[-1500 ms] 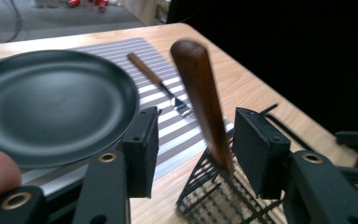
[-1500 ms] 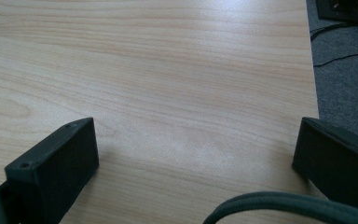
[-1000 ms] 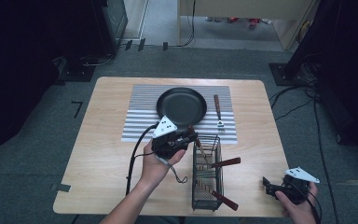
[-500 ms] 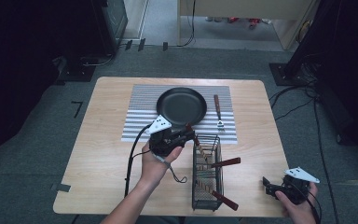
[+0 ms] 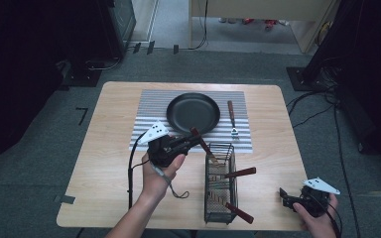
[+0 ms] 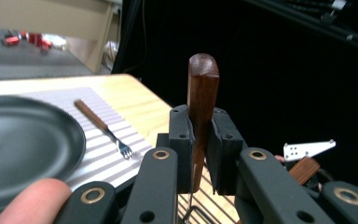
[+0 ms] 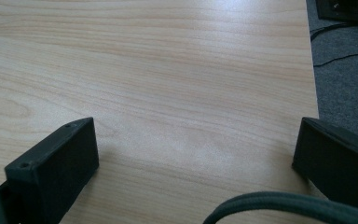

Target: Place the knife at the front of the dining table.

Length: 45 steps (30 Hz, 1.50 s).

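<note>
In the high view my left gripper (image 5: pixel 193 140) hovers just left of the black wire basket (image 5: pixel 220 184). It is shut on the brown wooden handle of a utensil (image 5: pixel 202 144) that slants down into the basket's top. Its jaws have just been closing on that handle. In the left gripper view the handle (image 6: pixel 203 88) stands upright, pinched between the two pads (image 6: pixel 181 140) of my left gripper (image 6: pixel 200 144); its lower end is hidden. My right gripper (image 5: pixel 284 196) rests open at the table's front right corner, and in its own view my right gripper (image 7: pixel 196 154) has bare tabletop between its jaws.
A black frying pan (image 5: pixel 193 113) sits on a striped placemat (image 5: pixel 149 106), with a wooden-handled fork (image 5: pixel 232 119) to its right. Two more wooden-handled utensils (image 5: pixel 240 172) stick out of the basket toward the right. The table edge runs close to my right gripper.
My left gripper has drawn a little up and to the left, with the utensil handle pinched in it and tilting out of the basket. The right hand has stayed still.
</note>
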Available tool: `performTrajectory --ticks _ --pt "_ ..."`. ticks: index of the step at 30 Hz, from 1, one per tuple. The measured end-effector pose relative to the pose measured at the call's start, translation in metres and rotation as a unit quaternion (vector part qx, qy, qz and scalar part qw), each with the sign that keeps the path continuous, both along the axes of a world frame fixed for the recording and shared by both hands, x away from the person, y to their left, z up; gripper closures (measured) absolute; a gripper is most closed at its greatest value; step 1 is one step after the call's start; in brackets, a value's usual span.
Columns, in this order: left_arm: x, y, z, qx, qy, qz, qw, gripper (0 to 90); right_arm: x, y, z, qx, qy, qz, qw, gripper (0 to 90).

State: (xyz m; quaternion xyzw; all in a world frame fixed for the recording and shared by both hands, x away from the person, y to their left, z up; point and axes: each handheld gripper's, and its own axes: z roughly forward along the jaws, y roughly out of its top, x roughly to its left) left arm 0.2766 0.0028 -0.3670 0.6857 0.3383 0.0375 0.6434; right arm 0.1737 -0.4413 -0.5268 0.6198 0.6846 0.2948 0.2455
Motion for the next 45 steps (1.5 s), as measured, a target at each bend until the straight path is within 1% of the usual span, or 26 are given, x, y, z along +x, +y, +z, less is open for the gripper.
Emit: performTrajectory --ticks 3,5,6,9,10,11,12,15,17,19,21,22,23,24,25,26,27,28,29,30,33,35,39,43,44,45 --pt "-0.003 0.008 0.010 -0.012 -0.013 0.007 0.9998 82.4 0.000 0.000 0.000 0.000 0.000 0.000 1.0000 0.0" --pt "-0.004 0.011 0.013 -0.015 -0.017 0.010 0.9997 82.3 0.000 0.000 0.000 0.000 0.000 0.000 1.0000 0.0" --pt "-0.006 0.017 0.019 -0.024 -0.026 0.018 0.9992 82.4 0.000 0.000 0.000 0.000 0.000 0.000 1.0000 0.0" --pt "-0.009 0.028 0.028 -0.025 -0.042 0.048 0.9977 82.3 0.000 0.000 0.000 0.000 0.000 0.000 1.0000 0.0" --pt "-0.009 0.028 0.028 -0.025 -0.042 0.048 0.9977 82.3 0.000 0.000 0.000 0.000 0.000 0.000 1.0000 0.0" --pt "-0.010 0.035 0.031 -0.030 -0.047 0.058 0.9968 82.3 0.000 0.000 0.000 0.000 0.000 0.000 1.0000 0.0" --pt "-0.009 0.038 0.032 -0.033 -0.047 0.061 0.9965 82.3 0.000 0.000 0.000 0.000 0.000 0.000 1.0000 0.0" --pt "-0.009 0.047 0.033 -0.027 -0.050 0.079 0.9952 82.3 0.000 0.000 0.000 0.000 0.000 0.000 1.0000 0.0" --pt "-0.009 0.052 0.032 -0.033 -0.047 0.082 0.9950 82.3 0.000 0.000 0.000 0.000 0.000 0.000 1.0000 0.0" --pt "-0.008 0.057 0.031 -0.026 -0.049 0.092 0.9942 82.3 0.000 0.000 0.000 0.000 0.000 0.000 1.0000 0.0" --pt "-0.006 0.061 0.027 -0.012 -0.051 0.109 0.9926 82.4 0.000 0.000 0.000 0.000 0.000 0.000 1.0000 0.0" --pt "-0.006 0.061 0.027 -0.012 -0.051 0.109 0.9926 82.3 0.000 0.000 0.000 0.000 0.000 0.000 1.0000 0.0" --pt "-0.004 0.065 0.022 0.012 -0.056 0.132 0.9895 82.4 0.000 0.000 0.000 0.000 0.000 0.000 1.0000 0.0" --pt "-0.004 0.065 0.022 0.012 -0.056 0.132 0.9895 82.3 0.000 0.000 0.000 0.000 0.000 0.000 1.0000 0.0" --pt "0.000 0.069 0.016 0.034 -0.057 0.154 0.9858 82.3 0.000 0.000 0.000 0.000 -0.001 0.000 1.0000 0.0" --pt "0.000 0.069 0.016 0.034 -0.057 0.154 0.9858 82.3 0.000 0.000 0.000 0.000 0.000 -0.001 1.0000 0.0" --pt "0.005 0.074 0.008 0.055 -0.054 0.174 0.9816 82.3 0.000 0.000 0.000 0.000 0.000 -0.001 1.0000 0.0" --pt "0.005 0.074 0.008 0.055 -0.054 0.174 0.9816 82.4 0.000 0.000 0.000 0.000 0.000 -0.001 1.0000 0.0" --pt "0.008 0.078 0.004 0.069 -0.050 0.189 0.9782 82.4 0.000 0.000 0.000 0.000 0.000 0.000 1.0000 0.0" --pt "0.012 0.083 -0.003 0.081 -0.043 0.208 0.9739 82.3 0.000 0.000 0.000 -0.001 0.000 0.001 1.0000 0.0" --pt "0.021 0.092 -0.013 0.099 -0.026 0.234 0.9670 82.3 0.000 0.000 0.000 0.000 0.000 0.000 1.0000 0.0" --pt "0.026 0.097 -0.018 0.113 -0.018 0.251 0.9611 82.3 0.000 0.000 0.000 0.000 0.000 0.000 1.0000 0.0" --pt "0.034 0.101 -0.024 0.135 -0.007 0.269 0.9535 82.4 0.000 0.000 0.000 0.000 0.000 0.000 1.0000 0.0" --pt "0.041 0.100 -0.029 0.155 0.003 0.282 0.9468 82.3 0.000 0.000 0.000 0.000 0.000 0.000 1.0000 0.0" --pt "0.044 0.100 -0.030 0.159 0.005 0.284 0.9455 82.4 0.000 0.000 0.000 0.000 0.000 0.000 1.0000 0.0" --pt "0.044 0.100 -0.030 0.159 0.005 0.284 0.9455 82.4 0.000 0.000 0.000 0.000 0.000 0.000 1.0000 0.0"
